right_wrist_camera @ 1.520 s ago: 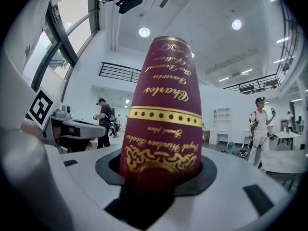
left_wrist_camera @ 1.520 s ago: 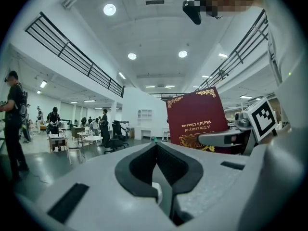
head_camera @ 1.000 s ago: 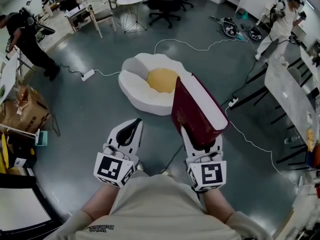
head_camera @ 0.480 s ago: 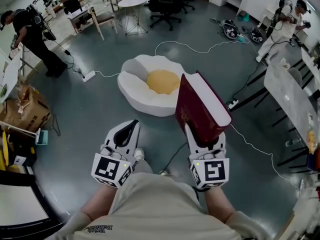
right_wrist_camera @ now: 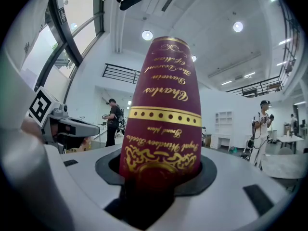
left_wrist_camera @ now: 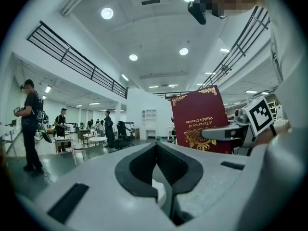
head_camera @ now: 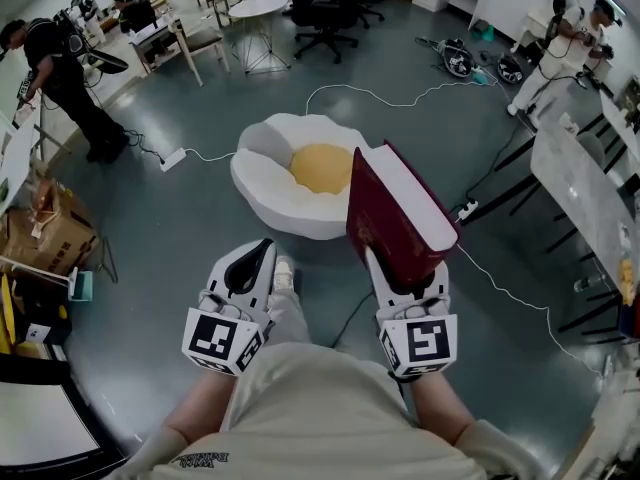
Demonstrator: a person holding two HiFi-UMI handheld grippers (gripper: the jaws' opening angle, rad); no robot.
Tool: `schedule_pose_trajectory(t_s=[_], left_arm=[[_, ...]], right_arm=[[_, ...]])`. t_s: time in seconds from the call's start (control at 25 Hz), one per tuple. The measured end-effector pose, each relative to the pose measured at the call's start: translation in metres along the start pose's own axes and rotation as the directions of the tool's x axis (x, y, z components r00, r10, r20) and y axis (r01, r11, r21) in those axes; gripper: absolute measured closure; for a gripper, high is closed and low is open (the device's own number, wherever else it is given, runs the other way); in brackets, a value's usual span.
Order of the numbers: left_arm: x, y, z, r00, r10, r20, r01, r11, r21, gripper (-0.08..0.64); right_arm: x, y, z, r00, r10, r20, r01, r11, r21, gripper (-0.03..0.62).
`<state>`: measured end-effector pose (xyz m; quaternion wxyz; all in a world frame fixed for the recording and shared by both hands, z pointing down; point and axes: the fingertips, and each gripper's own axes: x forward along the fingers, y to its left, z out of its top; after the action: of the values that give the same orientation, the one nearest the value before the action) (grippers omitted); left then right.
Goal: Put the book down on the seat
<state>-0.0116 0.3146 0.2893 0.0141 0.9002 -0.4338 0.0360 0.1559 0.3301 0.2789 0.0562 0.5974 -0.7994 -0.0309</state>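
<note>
Right tool (head_camera: 405,276) pinches the book (head_camera: 400,208) at its near lower end. The jaws sit wide around the thick block, one on each cover. In the right gripper view the gilt spine faces the camera and fills the gap between the jaws, with its lettering upside down.

The book stands on edge in the air, maroon cover facing left and white page edges facing up and right. It is off the floor (head_camera: 170,238) and not on the seat (head_camera: 262,173). In the head view its far corner overlaps the seat's right rim. Whether that corner is really above the seat or short of it, cannot tell.

The seat is a white lobed cushion with a yellow centre. It lies flat on the floor ahead of both tools and nearer the left one's line.

Left tool (head_camera: 258,253) has its jaws pressed together at the tips with nothing between them. It sits beside the right tool on its left, clear of the book. The left gripper view shows the book's front cover off to the right with the right tool's jaw across it.

The wearer's shoe (head_camera: 284,268) is on the floor just beside the left tool's tip. A power strip (head_camera: 172,158) lies left of the seat. A round table (head_camera: 258,6) stands well beyond it. A person (head_camera: 60,78) stands at the far left, another (head_camera: 560,53) at the far right.
</note>
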Motion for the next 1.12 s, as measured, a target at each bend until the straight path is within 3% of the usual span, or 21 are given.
schedule_pose_trajectory(t_s=[0.56,0.88,1.12], left_arm=[[0.083,0.103,-0.006,1.000,0.003,-0.019,-0.003,1.000,-0.026,0.555],[0.159,0.173,-0.002,0.999,-0.024,-0.030,0.025,1.000,0.007,0.556],[0.211,0.223,-0.003,0.998,-0.043,-0.046,0.043,0.999,-0.009,0.557]], right_arm=[[0.123,-0.003,-0.011,0.998,0.013,-0.055,-0.013,1.000,0.005,0.359],[0.211,-0.019,-0.001,0.998,-0.003,-0.060,0.005,0.999,0.044,0.359],[0.285,-0.028,-0.006,0.994,-0.007,-0.106,0.012,0.999,0.046,0.359]])
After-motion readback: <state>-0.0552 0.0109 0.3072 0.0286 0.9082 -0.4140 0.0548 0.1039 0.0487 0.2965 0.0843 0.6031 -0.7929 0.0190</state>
